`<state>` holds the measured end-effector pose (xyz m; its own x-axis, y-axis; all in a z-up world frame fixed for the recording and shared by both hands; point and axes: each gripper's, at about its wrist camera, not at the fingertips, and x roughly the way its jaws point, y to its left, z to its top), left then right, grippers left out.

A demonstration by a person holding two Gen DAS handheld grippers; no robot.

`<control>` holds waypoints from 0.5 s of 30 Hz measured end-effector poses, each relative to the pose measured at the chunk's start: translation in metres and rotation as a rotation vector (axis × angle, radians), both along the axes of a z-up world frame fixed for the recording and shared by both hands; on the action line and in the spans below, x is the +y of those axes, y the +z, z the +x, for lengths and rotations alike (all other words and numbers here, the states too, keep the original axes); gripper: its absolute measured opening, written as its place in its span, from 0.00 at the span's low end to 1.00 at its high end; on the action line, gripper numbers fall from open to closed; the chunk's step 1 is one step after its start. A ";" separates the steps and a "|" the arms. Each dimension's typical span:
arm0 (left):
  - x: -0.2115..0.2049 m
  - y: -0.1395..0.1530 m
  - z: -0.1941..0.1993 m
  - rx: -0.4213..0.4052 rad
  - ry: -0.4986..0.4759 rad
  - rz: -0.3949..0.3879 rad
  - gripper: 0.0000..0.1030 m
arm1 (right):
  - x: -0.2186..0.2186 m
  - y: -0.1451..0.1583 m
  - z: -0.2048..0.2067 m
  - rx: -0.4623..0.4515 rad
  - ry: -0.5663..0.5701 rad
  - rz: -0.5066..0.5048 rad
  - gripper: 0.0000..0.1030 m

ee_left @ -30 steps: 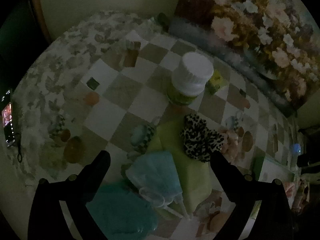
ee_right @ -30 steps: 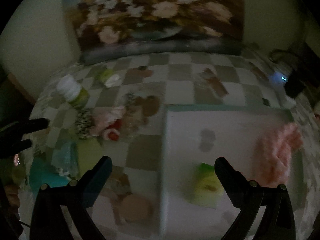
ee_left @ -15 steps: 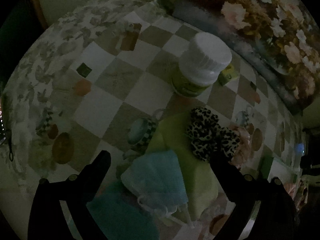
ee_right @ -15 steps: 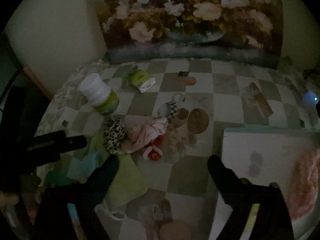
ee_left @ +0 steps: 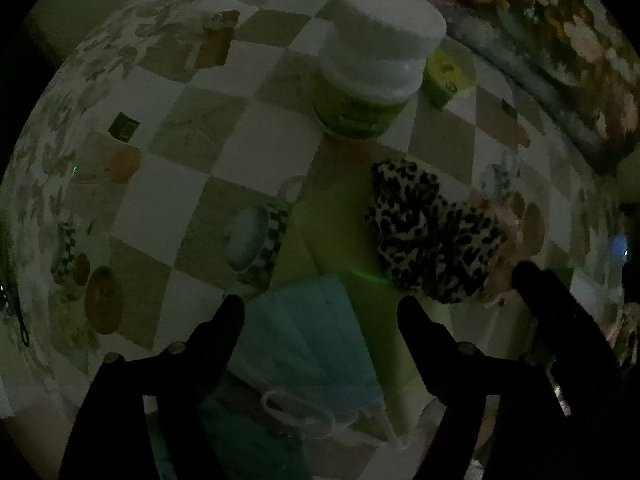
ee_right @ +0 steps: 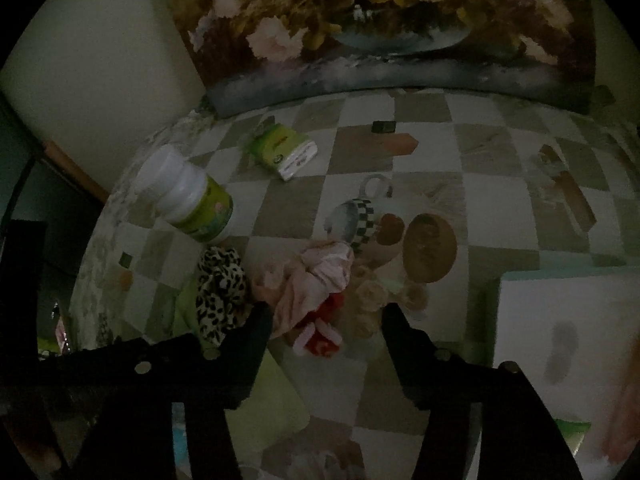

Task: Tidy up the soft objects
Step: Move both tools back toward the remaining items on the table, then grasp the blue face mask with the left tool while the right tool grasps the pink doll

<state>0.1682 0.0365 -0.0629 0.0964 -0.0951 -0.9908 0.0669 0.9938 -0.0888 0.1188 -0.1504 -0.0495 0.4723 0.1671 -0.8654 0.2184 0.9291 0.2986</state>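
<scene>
Soft objects still lie heaped on the checked worktop (ee_left: 256,128), so most of the sorting looks undone. In the left wrist view, a pale blue face mask (ee_left: 316,340) lies flat on a light green cloth (ee_left: 340,216), its long axis running from the upper left of the picture toward the lower right, its ear loops at the near end. The left gripper (ee_left: 320,312) points down over it; its jaws have just been closing, the mask lies between them, and the pads do not yet press on it. A leopard-print scrunchie (ee_left: 428,236) sits just beside the right finger, and a white-capped bottle (ee_left: 376,64) stands beyond. In the right wrist view, the right gripper (ee_right: 326,316) tilts down at a crumpled pink cloth (ee_right: 308,284) with a red and white piece (ee_right: 320,336) touching it; these jaws too have just been closing, straddling the bundle without clamping it. The pink cloth has no clear long axis. A white tray (ee_right: 560,320) at the right holds something pink at its far edge, so the sorting has at least begun.
</scene>
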 end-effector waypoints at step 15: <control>-0.019 -0.003 -0.013 -0.002 -0.081 0.058 0.60 | -0.006 -0.005 -0.005 0.043 0.048 0.069 0.53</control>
